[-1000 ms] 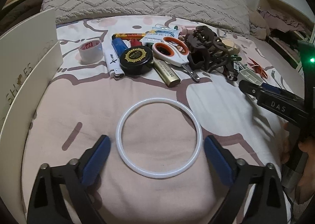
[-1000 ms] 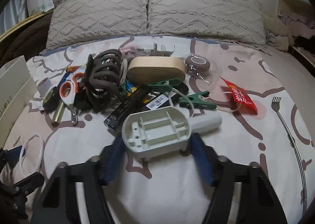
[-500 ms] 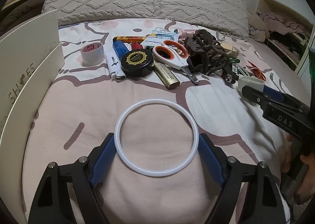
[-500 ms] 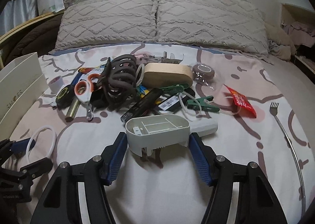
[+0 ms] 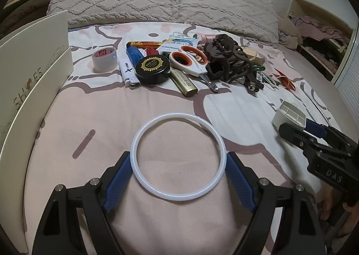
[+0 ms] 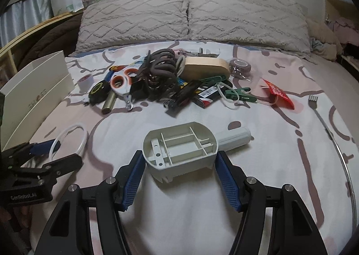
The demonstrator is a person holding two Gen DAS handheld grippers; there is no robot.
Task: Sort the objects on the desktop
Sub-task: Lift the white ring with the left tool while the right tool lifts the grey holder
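Observation:
My left gripper (image 5: 178, 158) is shut on a white plastic ring (image 5: 179, 197); both blue pads touch its sides just above the pink bedsheet. The ring (image 6: 84, 140) and the left gripper (image 6: 56, 151) also show at the left of the right wrist view. My right gripper (image 6: 179, 154) is shut on a white ribbed plastic shell (image 6: 179, 149), held with its open side up, clear of the pile. At the right edge of the left wrist view are that shell (image 5: 289, 113) and the right gripper (image 5: 291, 130).
A pile lies across the bed: tape roll (image 5: 104, 59), black round tin (image 5: 152, 69), orange-handled scissors (image 5: 190, 62), brown hair claw (image 5: 224, 59), wooden oval box (image 6: 206, 68), red packet (image 6: 278, 94). A long fork (image 6: 323, 124) lies right. A white cardboard box (image 5: 33, 89) stands left. Pillows (image 6: 190, 19) behind.
The left pads have closed in from apart until they touch the ring. The right gripper has drawn the white shell back, away from the pile.

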